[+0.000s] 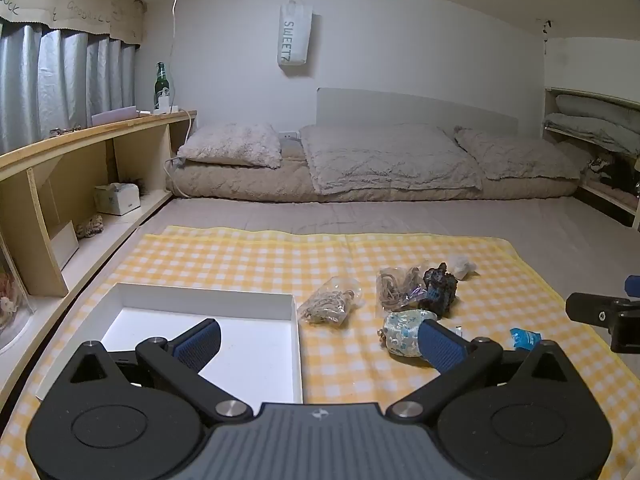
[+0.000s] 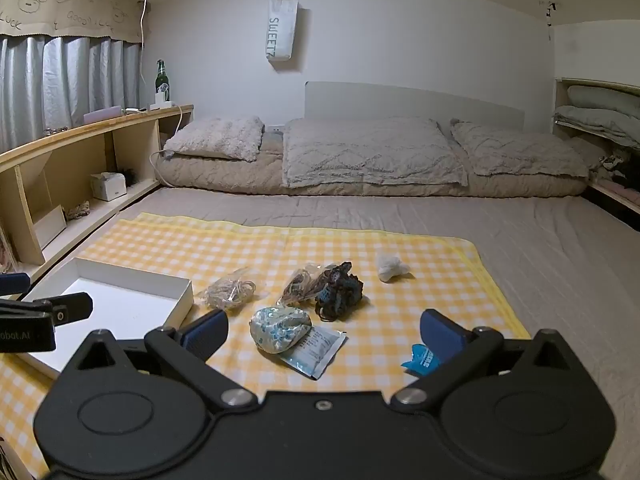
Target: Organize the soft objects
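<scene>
On a yellow checked cloth point(image 2: 248, 248) lie several soft things: a pale blue patterned pouch point(image 2: 280, 329) on a flat packet point(image 2: 316, 354), a dark knitted bundle point(image 2: 339, 291), two clear bags of rubber bands point(image 2: 230, 290) point(image 2: 301, 283), a white wad point(image 2: 390, 267) and a blue wrapper point(image 2: 422, 357). An empty white box point(image 1: 208, 332) stands at the left. My left gripper point(image 1: 318, 344) hovers open over the box's right edge, nothing between its fingers. My right gripper point(image 2: 324, 330) is open too, low over the pouch, not touching it. The pouch point(image 1: 402, 332) sits by the left gripper's right finger.
A wooden shelf unit point(image 1: 80, 168) runs along the left, with a tissue box point(image 1: 117, 199) inside and a green bottle point(image 1: 161, 84) on top. Pillows point(image 1: 384, 156) line the far wall. Grey bedding point(image 2: 540, 240) extends right of the cloth. The right gripper's side point(image 1: 600, 314) shows in the left view.
</scene>
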Tool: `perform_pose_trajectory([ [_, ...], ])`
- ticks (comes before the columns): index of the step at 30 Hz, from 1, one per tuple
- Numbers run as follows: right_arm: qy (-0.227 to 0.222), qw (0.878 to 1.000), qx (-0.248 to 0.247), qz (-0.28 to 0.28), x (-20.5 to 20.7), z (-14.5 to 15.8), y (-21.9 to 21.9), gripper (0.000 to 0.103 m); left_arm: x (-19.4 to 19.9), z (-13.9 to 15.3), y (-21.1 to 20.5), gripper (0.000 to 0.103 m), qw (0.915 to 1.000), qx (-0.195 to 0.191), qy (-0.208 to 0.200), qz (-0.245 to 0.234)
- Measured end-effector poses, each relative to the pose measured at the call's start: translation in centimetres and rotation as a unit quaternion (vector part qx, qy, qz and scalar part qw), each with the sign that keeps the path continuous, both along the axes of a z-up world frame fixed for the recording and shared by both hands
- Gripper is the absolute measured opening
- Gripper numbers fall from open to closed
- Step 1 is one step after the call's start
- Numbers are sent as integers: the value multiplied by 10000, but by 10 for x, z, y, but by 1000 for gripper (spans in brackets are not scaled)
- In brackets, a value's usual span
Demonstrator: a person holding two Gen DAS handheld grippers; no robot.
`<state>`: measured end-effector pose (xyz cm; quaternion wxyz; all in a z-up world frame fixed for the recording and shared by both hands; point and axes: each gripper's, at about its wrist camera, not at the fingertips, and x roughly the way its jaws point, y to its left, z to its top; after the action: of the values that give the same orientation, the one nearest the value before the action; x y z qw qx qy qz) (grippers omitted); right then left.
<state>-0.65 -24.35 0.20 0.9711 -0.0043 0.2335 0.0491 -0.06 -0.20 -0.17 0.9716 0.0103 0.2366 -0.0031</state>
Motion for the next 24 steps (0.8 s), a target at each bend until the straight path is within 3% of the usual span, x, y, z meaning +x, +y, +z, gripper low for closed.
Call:
perform_pose_trajectory([
  [24,28,10000,1,0,0,-1,1,103,2,-5,0,103,10000,-15,34,0],
])
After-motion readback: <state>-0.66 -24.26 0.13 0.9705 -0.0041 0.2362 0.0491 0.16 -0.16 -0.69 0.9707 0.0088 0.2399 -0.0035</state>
